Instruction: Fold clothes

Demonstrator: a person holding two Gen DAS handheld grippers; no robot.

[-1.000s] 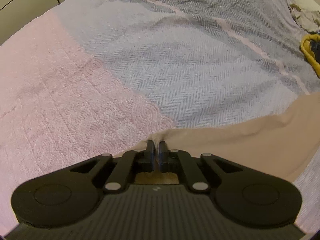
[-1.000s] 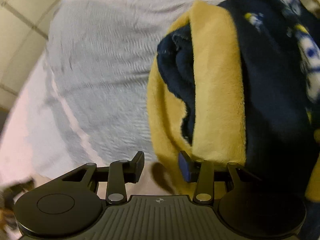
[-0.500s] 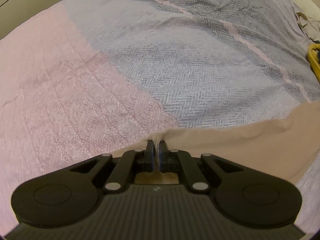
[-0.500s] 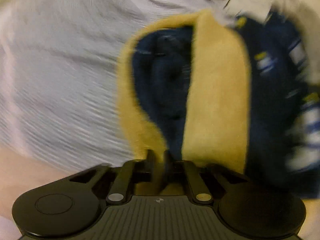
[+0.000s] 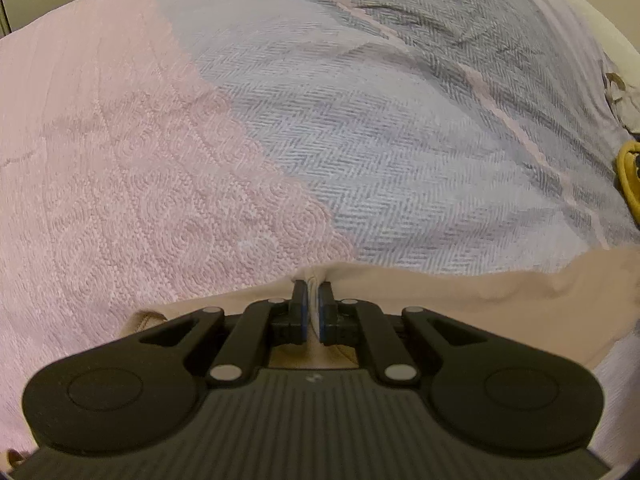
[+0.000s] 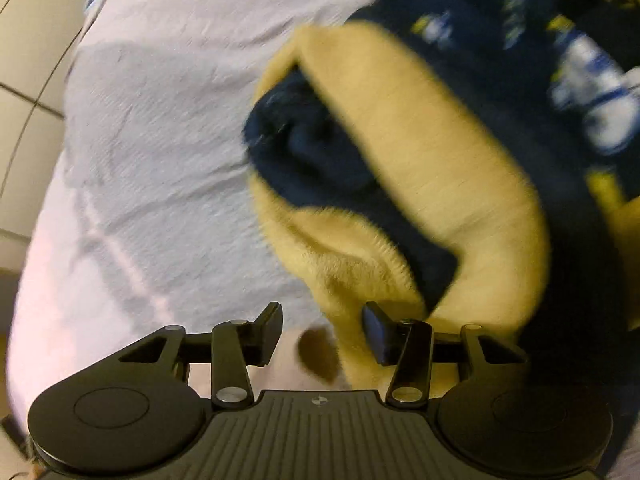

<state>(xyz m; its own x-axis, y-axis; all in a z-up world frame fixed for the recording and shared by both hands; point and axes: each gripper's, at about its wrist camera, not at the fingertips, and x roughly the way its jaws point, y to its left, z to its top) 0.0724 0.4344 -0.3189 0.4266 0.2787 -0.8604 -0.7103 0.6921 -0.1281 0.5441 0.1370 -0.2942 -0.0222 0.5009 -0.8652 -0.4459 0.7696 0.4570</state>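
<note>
A beige garment lies across the bed's near side in the left wrist view. My left gripper is shut on its top edge, a thin fold of cloth pinched between the pads. In the right wrist view a fleece garment, yellow with navy lining and a navy patterned outside, lies bunched on the bed. My right gripper hovers at its near yellow edge with jaws opening; the right fingertip is against the fleece, but nothing is pinched. The picture is blurred.
The bed carries a pink textured cover on the left and a grey herringbone blanket with pink stripes. A pale cloth and a yellow edge lie at far right. Tiled floor shows beyond the bed.
The right gripper closed at the yellow fleece edge half a second ago and has opened wide again while shifting sideways. The left gripper stayed shut on the beige garment, rolling slightly.
</note>
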